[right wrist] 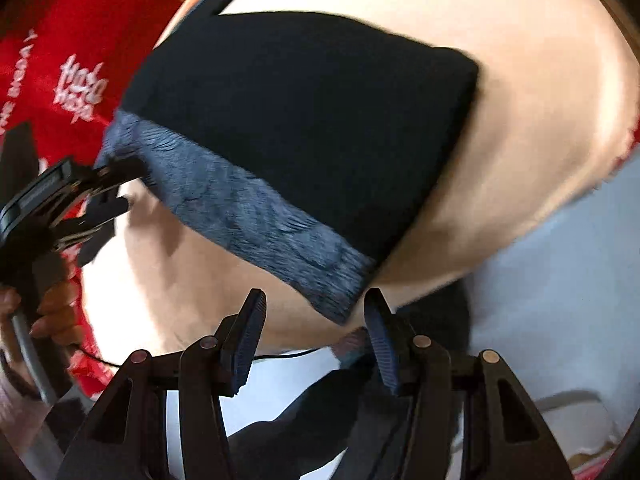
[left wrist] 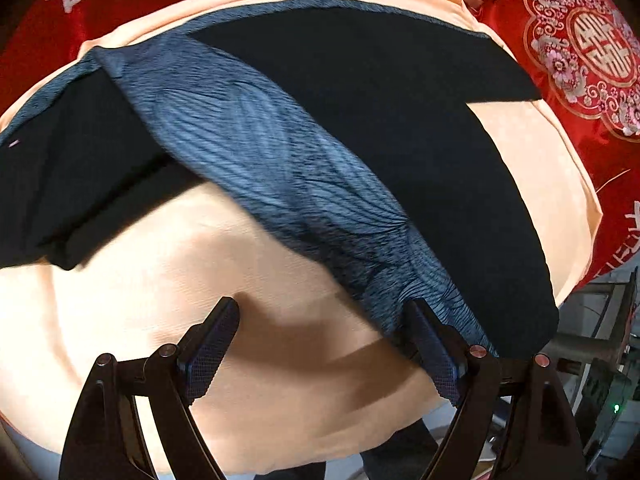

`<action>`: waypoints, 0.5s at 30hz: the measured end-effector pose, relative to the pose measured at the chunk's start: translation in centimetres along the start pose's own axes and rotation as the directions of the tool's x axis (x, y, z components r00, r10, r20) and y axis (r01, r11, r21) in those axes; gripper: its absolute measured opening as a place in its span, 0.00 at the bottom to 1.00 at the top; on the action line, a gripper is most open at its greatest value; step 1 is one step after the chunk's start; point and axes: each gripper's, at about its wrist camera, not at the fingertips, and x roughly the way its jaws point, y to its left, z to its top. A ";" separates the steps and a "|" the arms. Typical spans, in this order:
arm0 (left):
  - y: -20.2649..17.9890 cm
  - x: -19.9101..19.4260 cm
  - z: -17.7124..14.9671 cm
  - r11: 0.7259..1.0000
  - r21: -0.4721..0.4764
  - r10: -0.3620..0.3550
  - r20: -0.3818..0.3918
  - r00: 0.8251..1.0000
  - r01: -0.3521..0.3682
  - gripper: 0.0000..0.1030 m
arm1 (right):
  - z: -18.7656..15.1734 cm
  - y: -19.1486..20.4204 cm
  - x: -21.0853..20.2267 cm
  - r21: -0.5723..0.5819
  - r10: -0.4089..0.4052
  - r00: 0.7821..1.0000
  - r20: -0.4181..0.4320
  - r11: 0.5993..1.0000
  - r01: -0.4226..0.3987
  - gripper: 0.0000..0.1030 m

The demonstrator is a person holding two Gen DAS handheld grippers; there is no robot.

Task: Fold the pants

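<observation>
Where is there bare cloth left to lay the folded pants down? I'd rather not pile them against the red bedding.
Bare peach cloth lies on the near side of the blue-grey waistband, under the open left gripper. Another patch sits between the pants' black fabric and the red bedding. The middle is crowded: the pants sprawl across it.

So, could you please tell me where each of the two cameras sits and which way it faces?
Left wrist: on the left gripper, looking steeply down at the black pants with a blue-grey ribbed waistband on a peach cloth; its open fingers show.
Right wrist: on the right gripper, looking down at the waistband's end; its fingers, the left gripper and the person's hand show.
Shared: pants, cloth, red printed fabric.
</observation>
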 end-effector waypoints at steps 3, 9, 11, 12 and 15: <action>-1.0 0.3 0.3 1.000 0.003 -0.003 0.008 1.000 0.003 0.84 | 0.5 0.5 -0.1 -0.044 0.035 0.999 -0.013 0.998 -0.035 0.42; -2.6 0.3 1.1 0.997 0.014 -0.073 -0.018 0.997 0.073 0.19 | 1.6 -0.3 -0.7 0.034 0.083 0.990 -0.112 0.996 -0.080 0.06; -2.6 -0.1 1.6 0.996 -0.005 -0.090 -0.029 0.996 0.090 0.13 | 1.9 0.0 -2.1 0.036 0.110 0.989 -0.096 0.994 -0.107 0.05; -2.5 -0.5 1.9 0.995 -0.016 -0.100 -0.027 0.995 0.100 0.10 | 2.5 0.5 -3.1 0.028 0.131 0.988 -0.085 0.991 -0.129 0.05; -2.5 -2.8 3.1 0.987 -0.036 -0.156 0.009 0.988 0.157 0.09 | 5.1 2.5 -7.0 -0.020 0.187 0.982 -0.028 0.982 -0.188 0.03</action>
